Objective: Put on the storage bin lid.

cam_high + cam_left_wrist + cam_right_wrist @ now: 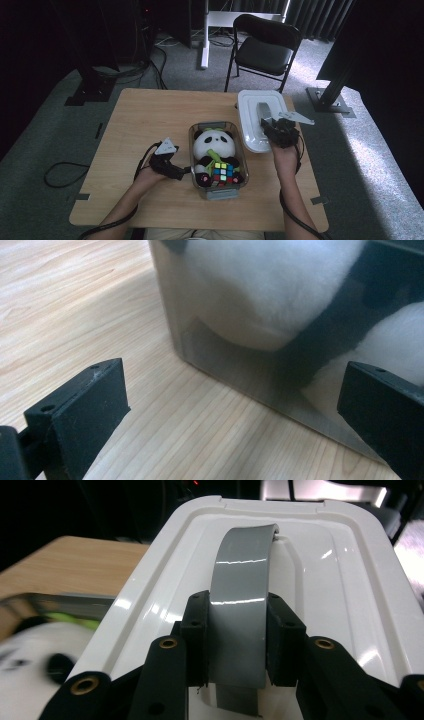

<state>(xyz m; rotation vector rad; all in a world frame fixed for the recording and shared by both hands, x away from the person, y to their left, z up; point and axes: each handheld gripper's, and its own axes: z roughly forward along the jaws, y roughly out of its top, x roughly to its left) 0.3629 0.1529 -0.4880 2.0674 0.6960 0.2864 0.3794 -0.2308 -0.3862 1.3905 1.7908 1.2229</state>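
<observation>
Over on the right, your right gripper has clamped the white lid's grey handle; your left gripper sits wide open just beside the clear box.

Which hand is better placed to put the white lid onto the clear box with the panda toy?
Right. The right claw is shut on the white plastic lid's grey handle; the left claw is open beside the clear plastic box.

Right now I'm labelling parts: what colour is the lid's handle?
Grey handle on the white lid, clearest in the right gripper view.
</observation>
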